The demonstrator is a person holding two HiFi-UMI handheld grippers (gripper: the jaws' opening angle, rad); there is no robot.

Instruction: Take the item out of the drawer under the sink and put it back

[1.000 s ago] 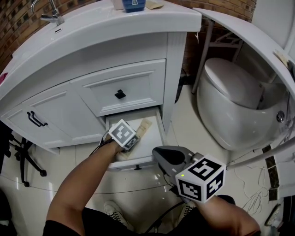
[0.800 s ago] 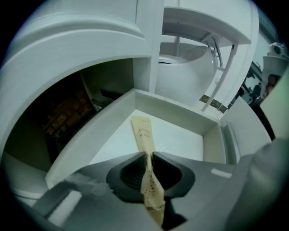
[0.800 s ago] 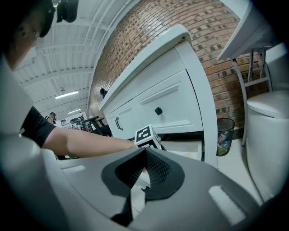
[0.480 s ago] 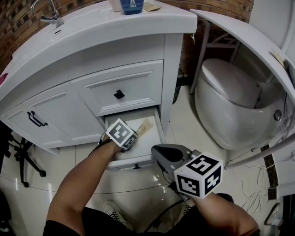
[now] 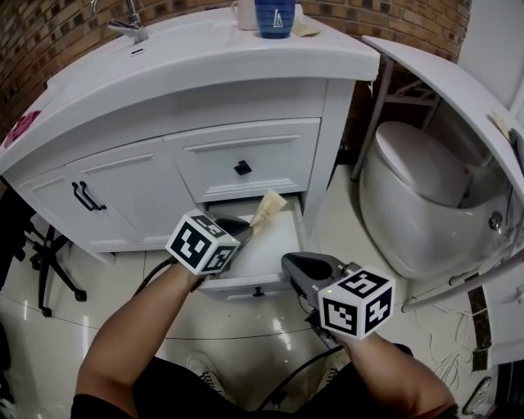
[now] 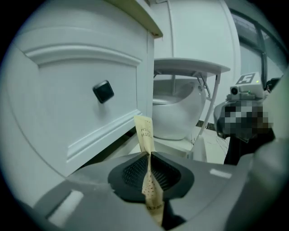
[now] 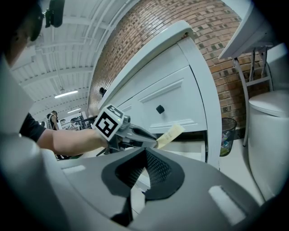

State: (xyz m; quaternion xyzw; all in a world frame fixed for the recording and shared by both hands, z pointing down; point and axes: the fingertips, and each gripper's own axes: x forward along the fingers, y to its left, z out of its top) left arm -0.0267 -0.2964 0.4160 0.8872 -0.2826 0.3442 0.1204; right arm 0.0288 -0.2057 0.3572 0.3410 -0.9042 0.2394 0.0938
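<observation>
A thin tan paper packet (image 5: 268, 209) is clamped between the jaws of my left gripper (image 5: 250, 228), held in the air just above the open bottom drawer (image 5: 254, 284) of the white sink cabinet. In the left gripper view the packet (image 6: 145, 134) stands upright, pinched edge-on between the dark pads (image 6: 132, 171). My right gripper (image 5: 289, 263) hovers in front of the drawer's right corner, shut with nothing in it. The right gripper view looks past its closed jaws at the left gripper (image 7: 155, 144) and the packet (image 7: 170, 134).
Above the open drawer is a shut drawer with a black knob (image 5: 242, 168). A cabinet door with a black handle (image 5: 84, 196) is to the left. A white toilet (image 5: 426, 188) stands close on the right. A blue cup (image 5: 275, 16) and tap (image 5: 131, 22) sit on the sink top.
My left gripper was down inside the drawer; it has shut on the packet and lifted it up out of the drawer. The right gripper has stayed in place.
</observation>
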